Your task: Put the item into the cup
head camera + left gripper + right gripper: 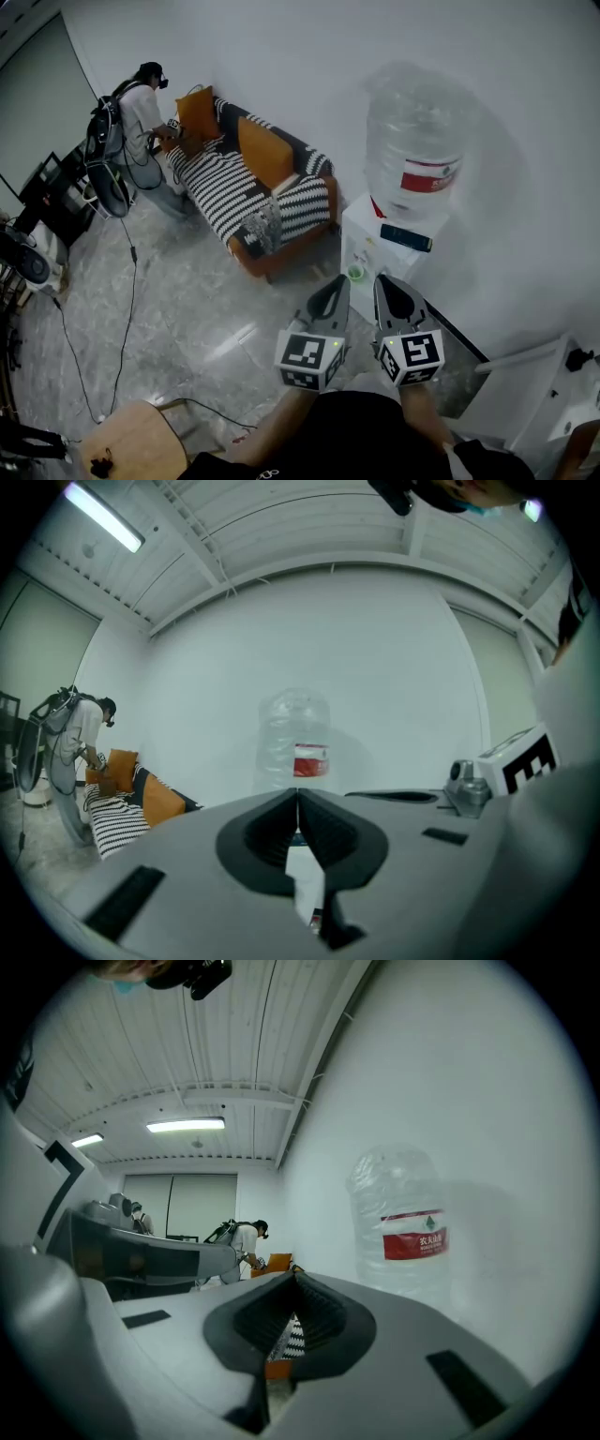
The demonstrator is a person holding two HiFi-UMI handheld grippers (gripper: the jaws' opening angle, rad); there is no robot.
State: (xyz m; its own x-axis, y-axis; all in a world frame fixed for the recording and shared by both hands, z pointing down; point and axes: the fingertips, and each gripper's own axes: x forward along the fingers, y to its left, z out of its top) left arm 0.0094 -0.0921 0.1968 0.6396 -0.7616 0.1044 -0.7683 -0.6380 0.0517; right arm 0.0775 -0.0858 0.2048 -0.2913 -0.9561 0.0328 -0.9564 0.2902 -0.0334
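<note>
A white water dispenser [375, 246] with a large clear bottle [417, 141] stands against the wall. What looks like a small green cup [355, 273] sits at its front. My left gripper [330, 292] and right gripper [394, 291] are held side by side just short of the dispenser, both pointing at it. In the left gripper view the left gripper [298, 799] is shut with nothing between its jaws, and the bottle [295, 742] is straight ahead. The right gripper [294, 1281] is also shut and empty, with the bottle [405, 1227] to its right. I see no separate item.
A striped sofa [246, 192] with orange cushions stands left of the dispenser. A person [141, 112] bends over its far end. Cables run over the marble floor [187, 300]. A wooden stool [131, 445] is at lower left and a fan [28, 262] at the left edge.
</note>
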